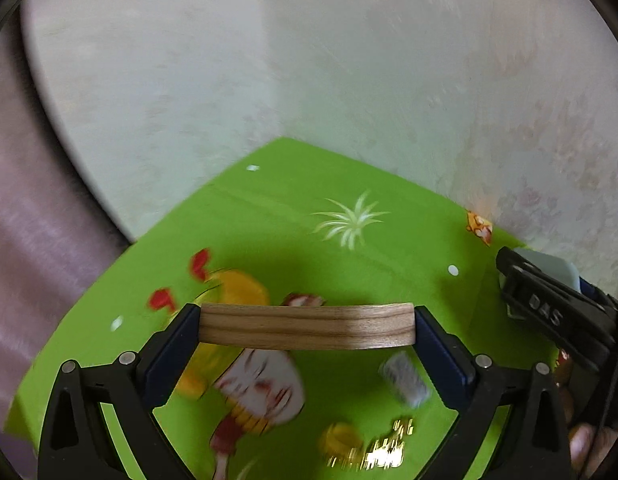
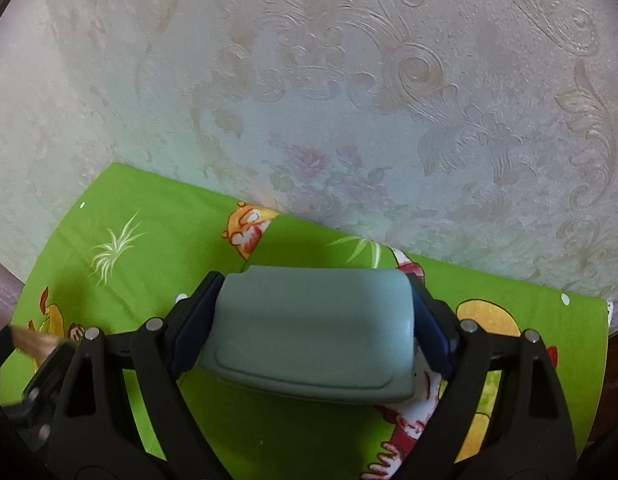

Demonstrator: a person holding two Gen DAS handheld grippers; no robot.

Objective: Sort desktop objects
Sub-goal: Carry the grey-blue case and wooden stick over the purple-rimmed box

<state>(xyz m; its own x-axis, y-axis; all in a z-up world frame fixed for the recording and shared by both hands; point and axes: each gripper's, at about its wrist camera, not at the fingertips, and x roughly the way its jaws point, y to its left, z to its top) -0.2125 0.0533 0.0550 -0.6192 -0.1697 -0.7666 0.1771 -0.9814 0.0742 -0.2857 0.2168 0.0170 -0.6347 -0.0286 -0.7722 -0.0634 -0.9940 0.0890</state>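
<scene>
A curved strip of light wood (image 1: 305,326) spans my left gripper (image 1: 307,314), whose blue pads press on both of its ends; it hangs above the green cloth (image 1: 349,264). My right gripper (image 2: 315,284) is shut on a grey-green rounded case (image 2: 313,336), held wide between its pads near the wall. In the left wrist view, a finger (image 1: 549,312) of the right gripper shows at the right edge, with a corner of the case (image 1: 557,266) behind it. The wooden strip (image 2: 33,342) shows at the right wrist view's lower left.
A green cartoon-print cloth (image 2: 157,216) covers the tabletop, which meets embossed wallpaper (image 2: 349,100) at the back. Under the left gripper lie a small blurred grey object (image 1: 405,378) and shiny gold pieces (image 1: 373,450). A mauve curtain (image 1: 29,240) hangs beyond the table's left edge.
</scene>
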